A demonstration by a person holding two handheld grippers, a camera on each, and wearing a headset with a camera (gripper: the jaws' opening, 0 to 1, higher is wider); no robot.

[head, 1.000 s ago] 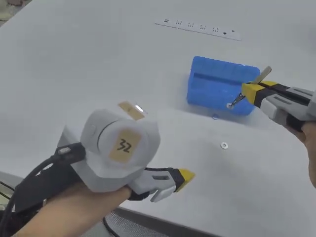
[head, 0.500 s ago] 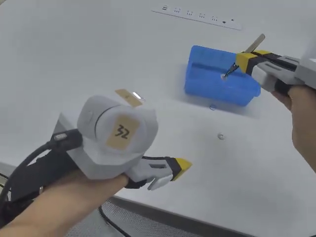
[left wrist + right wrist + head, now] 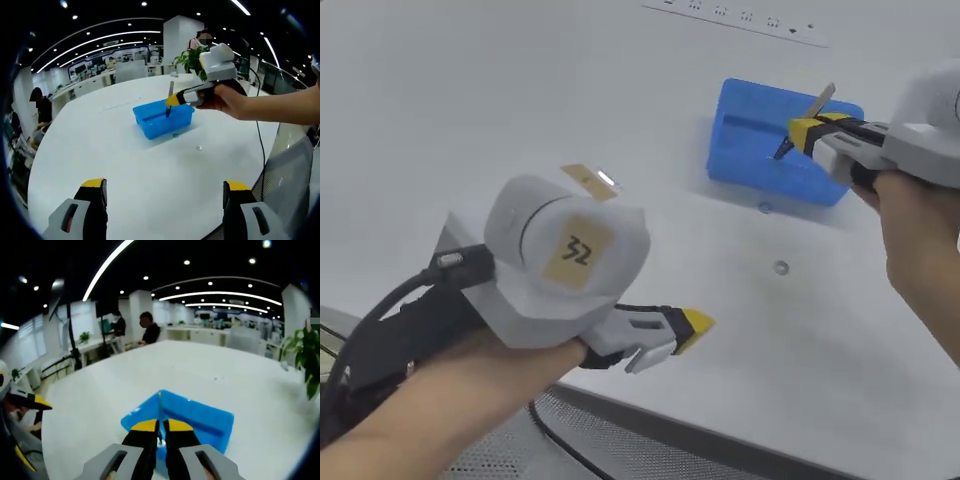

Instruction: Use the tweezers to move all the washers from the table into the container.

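Observation:
A blue container (image 3: 760, 120) sits on the white table, also in the left gripper view (image 3: 155, 122) and the right gripper view (image 3: 200, 417). My right gripper (image 3: 798, 132) hovers over it, shut on thin metal tweezers (image 3: 823, 99) whose tips point down into it. Those tweezers (image 3: 160, 412) run between its closed jaws. I cannot tell if the tips hold a washer. One washer (image 3: 780, 267) lies on the table in front of the container, another (image 3: 764, 208) by its front wall. My left gripper (image 3: 685, 330) hangs open over the table's near edge, holding nothing (image 3: 165, 200).
A white power strip (image 3: 740, 18) lies at the far side of the table. Behind the table's near edge is a mesh chair seat (image 3: 550, 450). In the left gripper view the two washers (image 3: 199, 148) lie between me and the container.
My right gripper has carried the tweezers from the container's front wall up and back over its inside. The left gripper has barely moved; the head camera shifted.

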